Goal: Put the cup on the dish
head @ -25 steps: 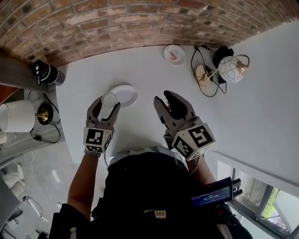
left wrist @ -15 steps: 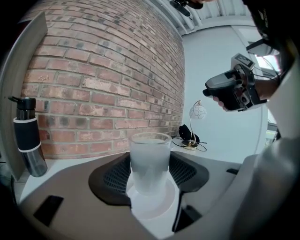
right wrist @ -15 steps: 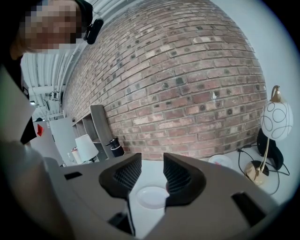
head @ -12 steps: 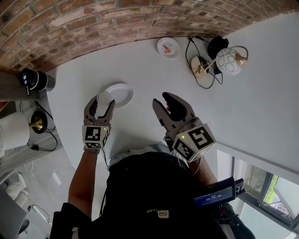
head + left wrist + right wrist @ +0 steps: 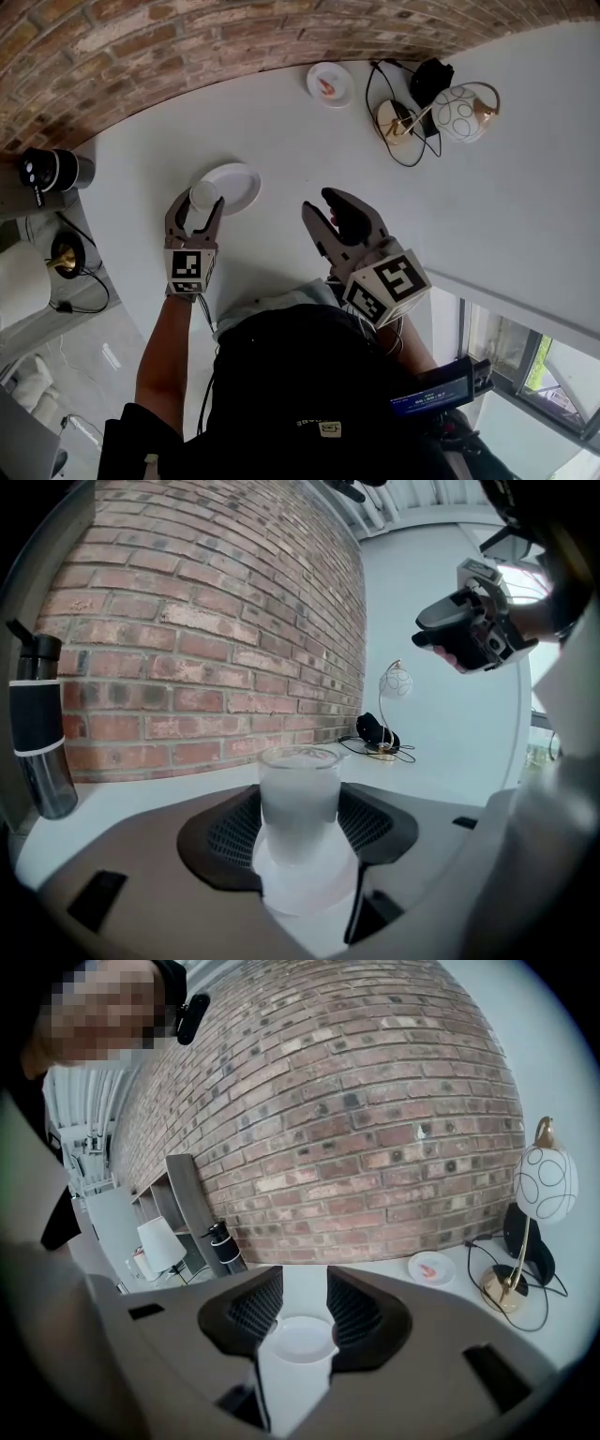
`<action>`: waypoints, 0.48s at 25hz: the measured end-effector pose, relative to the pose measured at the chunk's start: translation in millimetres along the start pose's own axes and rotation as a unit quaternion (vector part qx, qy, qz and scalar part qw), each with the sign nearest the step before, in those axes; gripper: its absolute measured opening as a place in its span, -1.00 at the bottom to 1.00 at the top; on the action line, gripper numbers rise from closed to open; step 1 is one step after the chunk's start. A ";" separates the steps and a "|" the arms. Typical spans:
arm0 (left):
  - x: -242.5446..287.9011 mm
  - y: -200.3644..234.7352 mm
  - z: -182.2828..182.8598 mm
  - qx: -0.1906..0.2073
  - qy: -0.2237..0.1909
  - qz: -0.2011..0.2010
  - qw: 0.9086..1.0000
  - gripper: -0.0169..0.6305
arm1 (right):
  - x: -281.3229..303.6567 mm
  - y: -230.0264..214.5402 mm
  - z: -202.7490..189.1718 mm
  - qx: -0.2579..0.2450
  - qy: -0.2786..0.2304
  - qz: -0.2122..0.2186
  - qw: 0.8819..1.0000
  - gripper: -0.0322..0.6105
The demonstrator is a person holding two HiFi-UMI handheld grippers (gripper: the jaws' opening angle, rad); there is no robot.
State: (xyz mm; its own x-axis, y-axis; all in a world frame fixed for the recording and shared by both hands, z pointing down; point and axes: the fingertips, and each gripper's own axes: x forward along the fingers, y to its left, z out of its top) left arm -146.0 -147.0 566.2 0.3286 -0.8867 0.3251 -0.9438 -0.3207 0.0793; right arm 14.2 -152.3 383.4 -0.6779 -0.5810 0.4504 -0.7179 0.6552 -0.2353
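A frosted white cup [image 5: 202,195] [image 5: 298,803] stands upright between the jaws of my left gripper [image 5: 195,208] [image 5: 300,832], which is shut on it. In the head view the cup overlaps the near left rim of the round white dish [image 5: 232,187] on the white table [image 5: 281,141]; whether it touches the dish I cannot tell. My right gripper [image 5: 330,212] [image 5: 303,1309] hangs to the right of the dish, open and holding nothing. In the right gripper view the dish [image 5: 302,1339] shows between its jaws.
A small saucer with something pink [image 5: 330,84] and a globe lamp with cables [image 5: 464,112] sit at the far right by the brick wall [image 5: 141,56]. A black bottle [image 5: 52,171] stands on a grey shelf at the left. The table's rounded edge [image 5: 141,291] runs below my left gripper.
The head camera has shifted, so everything sits a little further left and up. The left gripper still holds the cup at the dish's near left rim. The right gripper has hardly moved.
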 end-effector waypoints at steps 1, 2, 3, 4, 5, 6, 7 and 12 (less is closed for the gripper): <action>1.3 0.2 -1.5 0.003 0.000 0.001 1.000 -0.15 | 0.6 0.1 -0.9 0.000 0.002 -0.001 1.000 -0.44; 2.5 0.2 -3.1 0.008 0.001 0.000 1.000 -0.15 | 1.2 0.0 -1.8 0.000 0.004 -0.002 1.000 -0.44; 3.5 0.3 -5.4 0.013 0.002 0.000 1.000 -0.15 | 1.8 -0.2 -2.7 0.001 0.005 -0.004 1.000 -0.44; 4.4 0.9 -8.1 0.016 0.003 0.000 1.000 -0.15 | 2.4 -0.6 -3.8 0.002 0.007 -0.005 1.000 -0.44; 5.3 1.8 -10.7 0.016 0.004 0.000 1.000 -0.15 | 2.9 -1.1 -4.9 0.004 0.008 -0.007 1.000 -0.44; 6.2 3.0 -13.2 0.015 0.005 0.000 1.000 -0.15 | 3.2 -1.7 -6.3 0.005 0.010 -0.008 1.000 -0.44; 7.0 4.1 -15.3 0.014 0.005 0.001 1.000 -0.15 | 3.3 -2.3 -7.8 0.006 0.013 -0.009 1.000 -0.44; 11.5 5.6 -24.3 0.018 0.011 0.003 1.000 -0.15 | 4.1 -2.6 -11.5 0.006 0.021 -0.012 1.000 -0.44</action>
State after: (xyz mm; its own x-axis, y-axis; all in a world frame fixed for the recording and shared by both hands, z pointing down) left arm -148.3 -150.9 593.3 0.3212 -0.8816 0.3459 -0.9440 -0.3270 0.0432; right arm 15.1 -150.8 395.7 -0.6529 -0.5759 0.4919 -0.7364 0.6347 -0.2343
